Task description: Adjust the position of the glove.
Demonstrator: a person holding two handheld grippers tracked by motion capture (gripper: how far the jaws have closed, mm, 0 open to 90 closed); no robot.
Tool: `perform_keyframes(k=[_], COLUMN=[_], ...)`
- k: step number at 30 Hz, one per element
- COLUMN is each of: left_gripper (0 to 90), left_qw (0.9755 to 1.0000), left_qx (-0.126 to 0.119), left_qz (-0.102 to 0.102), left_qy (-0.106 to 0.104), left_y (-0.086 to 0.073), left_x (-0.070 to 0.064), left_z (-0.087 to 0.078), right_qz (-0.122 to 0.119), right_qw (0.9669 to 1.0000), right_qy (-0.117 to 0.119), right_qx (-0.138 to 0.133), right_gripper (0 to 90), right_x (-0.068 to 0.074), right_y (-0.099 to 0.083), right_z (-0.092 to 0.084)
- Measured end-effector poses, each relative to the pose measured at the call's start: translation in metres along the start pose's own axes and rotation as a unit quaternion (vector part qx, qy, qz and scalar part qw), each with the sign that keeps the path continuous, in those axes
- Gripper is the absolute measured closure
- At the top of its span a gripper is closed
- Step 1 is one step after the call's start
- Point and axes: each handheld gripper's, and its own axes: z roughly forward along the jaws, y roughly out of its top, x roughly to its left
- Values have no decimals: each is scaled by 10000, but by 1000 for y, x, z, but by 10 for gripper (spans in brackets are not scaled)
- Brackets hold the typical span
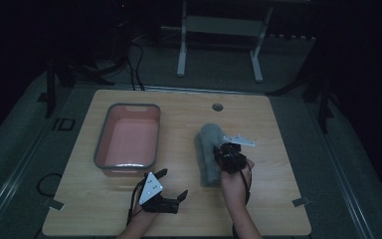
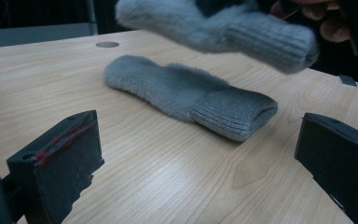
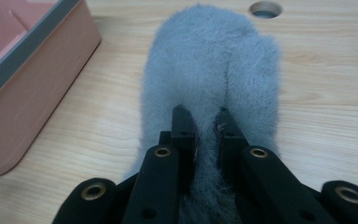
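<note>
The right tongs [image 3: 206, 130] are clamped on the fluffy grey mitten [image 3: 209, 70], pinching a fold of its fur near the cuff end; in the left gripper view that mitten [image 2: 223, 28] hangs lifted above a second grey mitten [image 2: 191, 95], which lies flat on the wooden tabletop [image 1: 273, 124] with its ribbed cuff toward the camera; the left tongs [image 1: 171, 188] stand wide apart, holding nothing, near the tabletop's front edge; a pink bin [image 1: 128, 140] with a grey rim sits to the left, well apart from the mittens.
</note>
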Motion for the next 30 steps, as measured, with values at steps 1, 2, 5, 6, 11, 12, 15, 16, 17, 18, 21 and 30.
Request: perform_keyframes(k=[1, 2, 5, 6, 11, 12, 15, 16, 17, 18, 21, 30], left_gripper=[8, 8, 8, 8, 8, 9, 8, 8, 8, 8, 8, 9], left_qw=[10000, 10000, 10000, 10000, 10000, 10000, 10000, 10000, 10000, 10000, 10000, 10000], left_qx=[2, 3, 8, 11, 6, 6, 5, 2, 4, 9, 12, 11], left_qz=[3, 0, 6, 11, 2, 4, 6, 4, 2, 1, -2, -29], left_qy=[3, 5, 7, 2, -16, -20, -16, -16, -16, -17, -15, 7], left_y=[0, 0, 0, 0, 0, 0, 0, 0, 0, 0, 0, 0], left_x=[0, 0, 0, 0, 0, 0, 0, 0, 0, 0, 0, 1], left_z=[0, 0, 0, 0, 0, 0, 0, 0, 0, 0, 0, 0], right_qz=[3, 12, -18, -44, -105, -74, -138, -124, -133, -154, -23, -15], right_qw=[10000, 10000, 9999, 9999, 9993, 9992, 9989, 9988, 9987, 9985, 9985, 9989], right_qy=[32, 34, 18, -20, -146, -159, -178, -190, -169, -131, -6, 193], right_qx=[51, 65, 112, 148, 339, 367, 409, 427, 466, 512, 554, 434], right_gripper=[820, 820, 820, 820, 818, 817, 810, 802, 792, 782, 759, 635], right_x=[6, 8, 14, 15, 11, 10, 8, 7, 7, 6, 3, 0], right_y=[-1, -1, -4, -5, -16, -18, -23, -24, -25, -26, -27, -21], right_z=[7, 9, 19, 22, 33, 35, 40, 42, 44, 46, 48, 38])
